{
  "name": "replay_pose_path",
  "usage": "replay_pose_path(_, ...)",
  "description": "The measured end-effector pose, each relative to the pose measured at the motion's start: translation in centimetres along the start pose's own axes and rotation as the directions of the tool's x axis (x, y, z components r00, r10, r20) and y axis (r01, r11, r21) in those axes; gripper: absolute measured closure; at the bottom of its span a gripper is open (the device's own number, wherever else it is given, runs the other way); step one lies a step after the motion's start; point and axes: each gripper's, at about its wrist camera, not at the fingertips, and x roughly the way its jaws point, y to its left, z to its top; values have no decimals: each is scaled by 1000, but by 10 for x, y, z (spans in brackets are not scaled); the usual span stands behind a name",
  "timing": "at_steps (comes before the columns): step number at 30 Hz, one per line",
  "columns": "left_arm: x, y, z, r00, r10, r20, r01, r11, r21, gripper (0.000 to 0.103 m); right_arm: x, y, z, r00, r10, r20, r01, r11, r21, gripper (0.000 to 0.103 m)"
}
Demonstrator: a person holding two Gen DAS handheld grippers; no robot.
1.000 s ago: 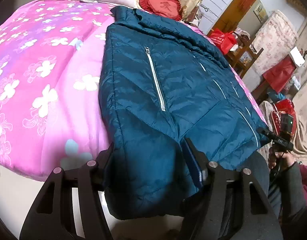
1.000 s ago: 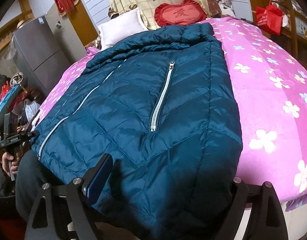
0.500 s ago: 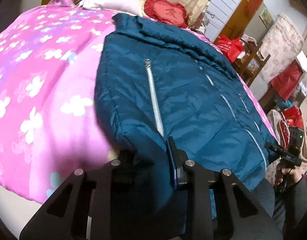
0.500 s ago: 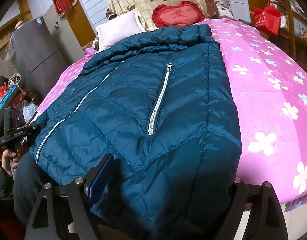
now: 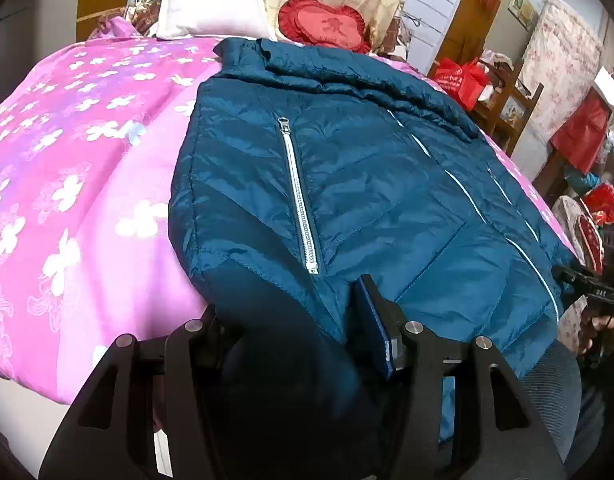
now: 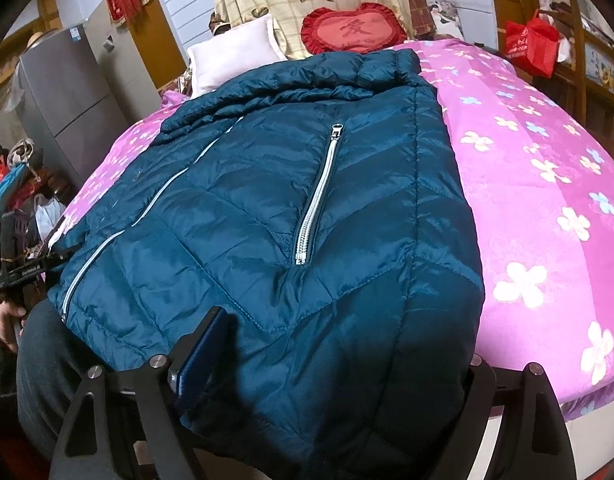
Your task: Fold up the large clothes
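Note:
A teal quilted jacket [image 5: 367, 184] lies front up on the pink flowered bed, collar toward the pillows, white zips showing. My left gripper [image 5: 291, 312] is at the hem's left corner. Its jaws are opening, a bunch of hem fabric fills the gap, and the blue pad of the right finger [image 5: 373, 320] shows beside it. In the right wrist view the same jacket [image 6: 267, 200] has its right hem corner lying between the wide-open jaws of my right gripper [image 6: 343, 344]. That gripper's right finger is hidden behind the fabric.
The pink quilt [image 5: 67, 200] covers the bed to both sides of the jacket. A white pillow [image 5: 211, 4] and a red heart cushion [image 5: 323, 20] sit at the head. A grey fridge [image 6: 67, 92] stands on the left, red bags [image 5: 459, 80] on the right. A trousered leg [image 6: 39, 360] is at the bed's foot.
The left gripper closed on the hem corner, then widened again, and it moved forward over the jacket. The right gripper stayed where it was, still wide around the hem.

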Motion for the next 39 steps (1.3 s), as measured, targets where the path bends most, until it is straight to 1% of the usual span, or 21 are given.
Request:
replay_pose_path(5, 1, -2, -2, 1000, 24, 20, -25, 1000, 14, 51, 3, 7, -4, 999, -44, 11, 44, 997, -63, 16)
replay_pose_path(6, 2, -3, -2, 999, 31, 25, -32, 999, 16, 49, 3, 9, -4, 998, -55, 12, 56, 996, -76, 16)
replay_pose_path(10, 2, -6, -5, 998, 44, 41, -45, 999, 22, 47, 6, 15, -6, 996, -89, 16, 91, 989, -114, 15)
replay_pose_path(17, 3, -8, -6, 997, 60, 50, -62, 998, 28, 46, 8, 15, -6, 995, -97, 16, 98, 987, -124, 13)
replay_pose_path(20, 4, -10, -6, 996, 71, 51, -73, 997, 36, 42, 7, 16, -7, 995, -100, 15, 101, 987, -126, 12)
replay_pose_path(22, 4, -12, -7, 996, 79, 49, -81, 996, 45, 37, 8, 16, -7, 995, -100, 15, 101, 987, -127, 11)
replay_pose_path(25, 7, -16, -7, 994, 100, 44, -102, 993, 62, 34, 8, 17, -7, 994, -104, 15, 105, 986, -131, 10)
replay_pose_path(28, 7, -15, -6, 994, 99, 42, -101, 993, 58, 33, 9, 18, -8, 994, -111, 15, 111, 985, -135, 9)
replay_pose_path(33, 7, -14, -6, 994, 97, 41, -100, 993, 56, 32, 10, 19, -8, 993, -120, 7, 120, 984, -135, 4)
replay_pose_path(39, 6, -13, -6, 995, 86, 42, -88, 995, 53, 32, 11, 20, -8, 992, -127, -4, 125, 984, -130, 2)
